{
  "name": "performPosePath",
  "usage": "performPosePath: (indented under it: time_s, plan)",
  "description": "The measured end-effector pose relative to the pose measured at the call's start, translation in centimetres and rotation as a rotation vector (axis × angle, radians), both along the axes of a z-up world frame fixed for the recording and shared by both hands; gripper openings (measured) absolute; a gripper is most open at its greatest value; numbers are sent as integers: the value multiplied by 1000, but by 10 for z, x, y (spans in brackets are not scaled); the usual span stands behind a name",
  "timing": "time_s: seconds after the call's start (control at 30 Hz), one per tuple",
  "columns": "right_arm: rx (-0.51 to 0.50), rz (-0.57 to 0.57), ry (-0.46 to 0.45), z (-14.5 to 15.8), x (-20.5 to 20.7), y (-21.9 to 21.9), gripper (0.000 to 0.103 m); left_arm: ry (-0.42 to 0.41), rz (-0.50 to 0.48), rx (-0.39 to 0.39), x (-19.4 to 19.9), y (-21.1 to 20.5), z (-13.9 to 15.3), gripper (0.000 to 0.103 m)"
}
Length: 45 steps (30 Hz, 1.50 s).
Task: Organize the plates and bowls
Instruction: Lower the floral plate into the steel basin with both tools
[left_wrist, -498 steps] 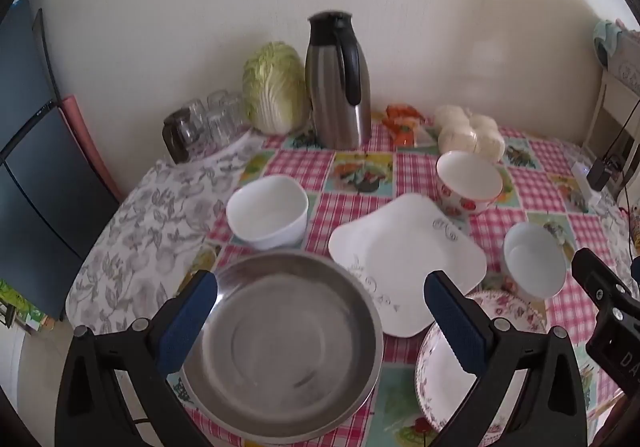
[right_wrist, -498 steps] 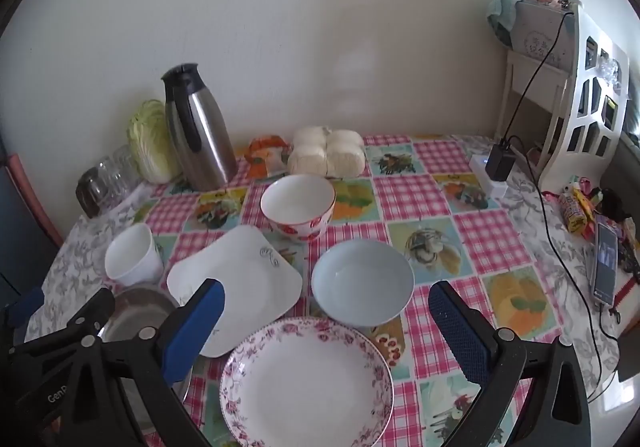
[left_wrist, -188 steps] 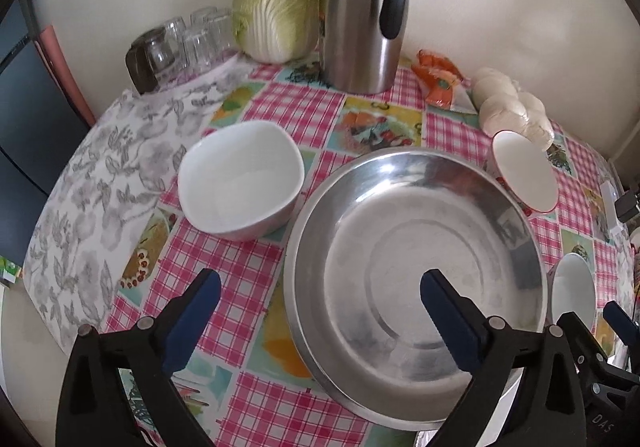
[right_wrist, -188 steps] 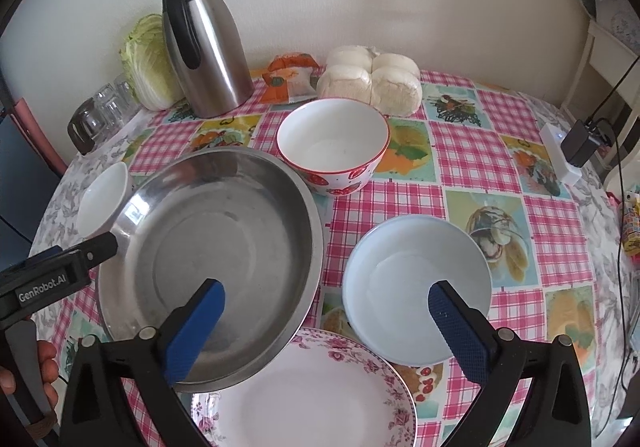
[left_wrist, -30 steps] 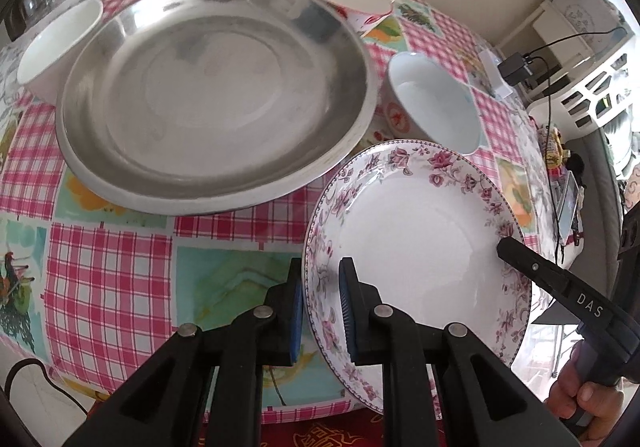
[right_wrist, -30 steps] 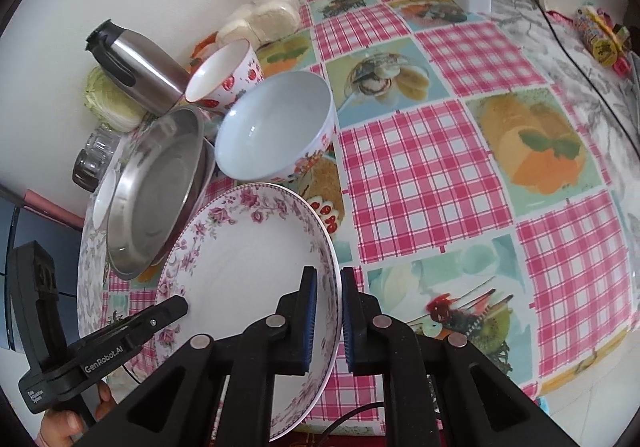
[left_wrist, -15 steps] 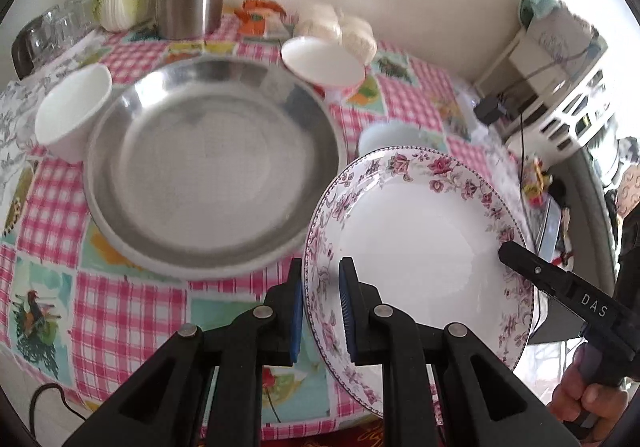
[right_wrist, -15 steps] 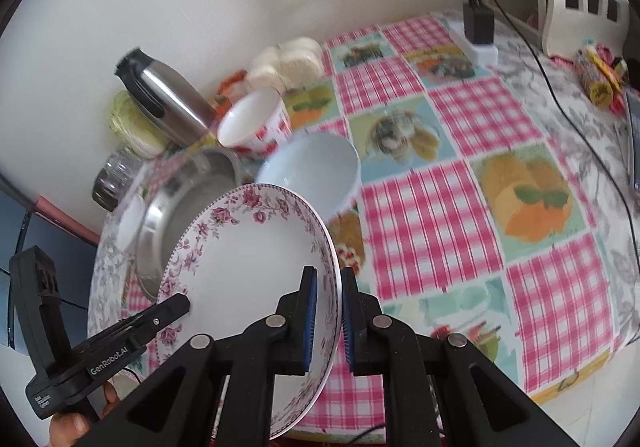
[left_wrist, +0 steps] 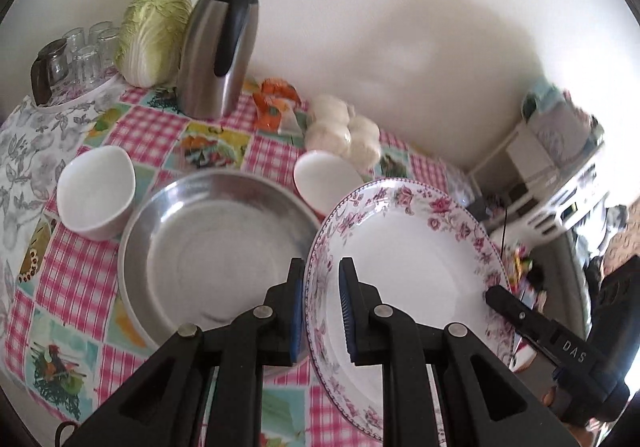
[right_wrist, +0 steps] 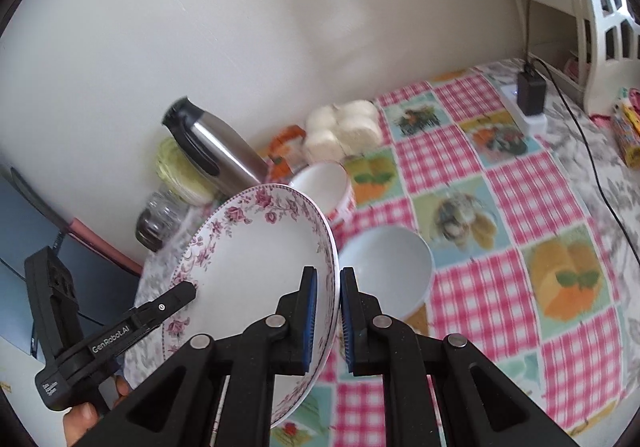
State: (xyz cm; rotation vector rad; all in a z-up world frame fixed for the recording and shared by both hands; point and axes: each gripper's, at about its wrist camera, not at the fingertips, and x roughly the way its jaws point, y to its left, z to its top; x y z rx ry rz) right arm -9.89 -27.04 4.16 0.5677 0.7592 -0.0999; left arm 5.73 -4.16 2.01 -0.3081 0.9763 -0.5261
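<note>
Both hand-held grippers, left and right, clamped floral plate rims; best kept level, lowered centred into steel pan.

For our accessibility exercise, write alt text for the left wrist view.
The left tool and right tool grip opposite rims of a tilted floral plate, lifted beside a steel basin on a pink checked tablecloth. A thermos jug and cabbage stand behind.

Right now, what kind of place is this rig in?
Most likely a home dining table: a checked tablecloth, a steel thermos jug, a napa cabbage and drinking glasses against the wall. Both grippers hold a floral plate above it.
</note>
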Motion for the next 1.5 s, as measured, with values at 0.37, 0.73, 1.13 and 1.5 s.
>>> performPosePath:
  time_s: [0.37, 0.73, 1.13, 1.5]
  plan:
    - [-10, 60, 22, -14, 53, 14, 12, 25, 90, -50, 35, 23, -14, 17]
    - [-11, 110, 89, -38, 79, 38, 12, 100, 154, -67, 46, 54, -45, 17]
    - [41, 170, 126, -61, 103, 71, 12, 154, 239, -86, 56, 97, -65, 17]
    - [59, 194, 187, -86, 122, 83, 12, 220, 251, -51, 69, 102, -89, 17]
